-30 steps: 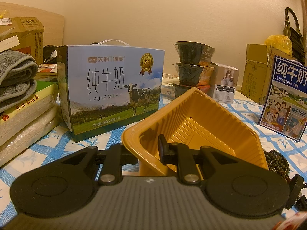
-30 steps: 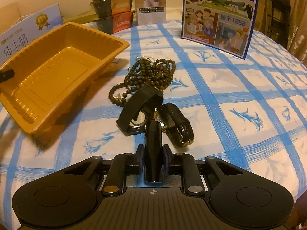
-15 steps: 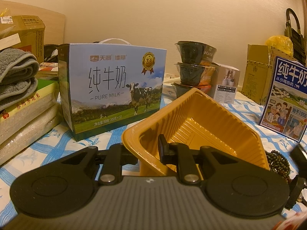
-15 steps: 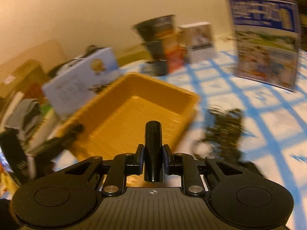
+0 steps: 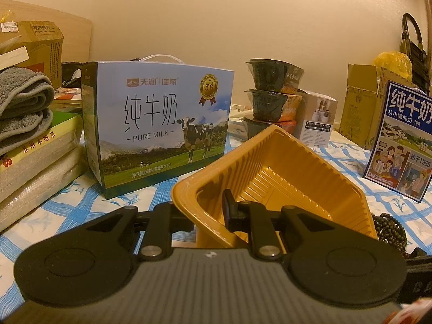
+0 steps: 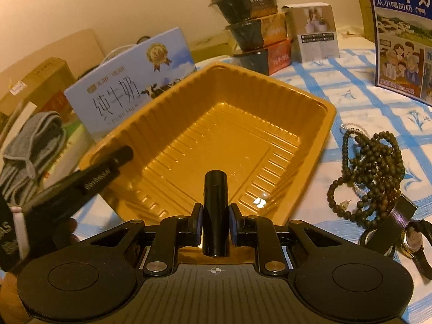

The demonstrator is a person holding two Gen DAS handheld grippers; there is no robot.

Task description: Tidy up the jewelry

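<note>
From the left wrist camera, the left gripper point(image 5: 209, 212) is clamping the near corner wall of the yellow plastic tray point(image 5: 272, 172), one finger inside and one outside, tipping that corner up off the blue-checked tablecloth point(image 5: 67, 202). A pure milk carton point(image 5: 159, 124) is standing ahead and to the left of it, stacked black bowls point(image 5: 272, 94) straight ahead behind the tray, and a heap of dark bead necklaces point(image 5: 391, 229) is lying just right of the tray.

From the right wrist camera, the right gripper point(image 6: 215, 228) is squeezing a black cylindrical tube point(image 6: 215, 210), which is sticking forward over the tray's near edge point(image 6: 224, 140). The beads point(image 6: 375, 167) and two wristwatches point(image 6: 405, 237) are lying to its right, and the left gripper point(image 6: 108, 167) is reaching in from its left.
</note>
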